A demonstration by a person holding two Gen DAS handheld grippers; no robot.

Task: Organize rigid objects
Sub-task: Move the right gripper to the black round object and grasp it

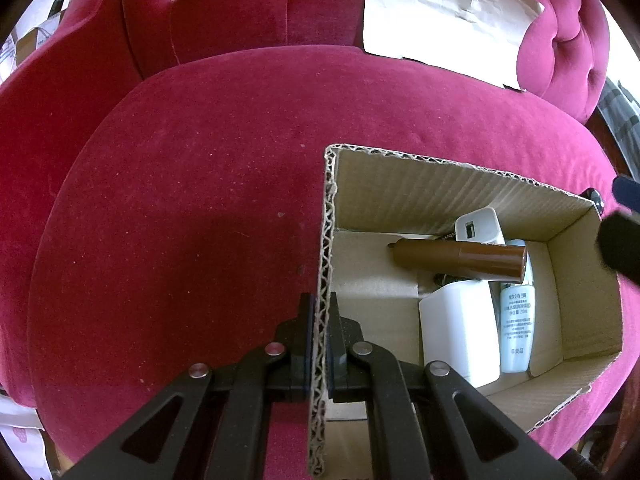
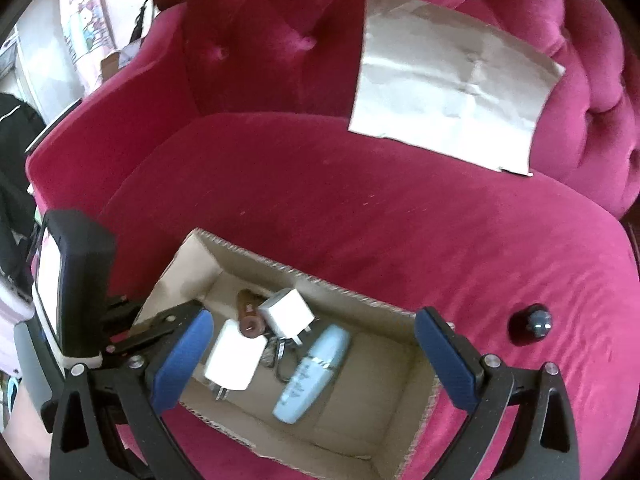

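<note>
You're holding the left gripper [image 1: 320,344] low at bottom centre of the left wrist view, its fingers clamping the near wall of the cardboard box [image 1: 326,240], one finger outside, one inside. The box is sitting on the red velvet sofa seat [image 1: 180,200], lower right of that frame.

You're hovering the right gripper [image 2: 316,364] above the box [image 2: 416,432], jaws spread wide, blue pads [image 2: 184,356] framing the box interior, gripping nothing.

Inside the box, the left view is showing a brown tube [image 1: 460,258] lying across a white charger [image 1: 478,226], a larger white adapter [image 1: 460,332] and a pale blue bottle [image 1: 516,320] beside it. The right view is adding what's hidden there: the adapter's prongs [image 2: 220,394], a dark key ring [image 2: 280,354] under the charger [image 2: 286,312], and a small dark round object [image 2: 536,322] on the seat, right of the box. It's also showing your left gripper body [image 2: 80,280] at left edge. A flat cardboard sheet [image 2: 452,80] is leaning on the sofa back, upper right in both views.
</note>
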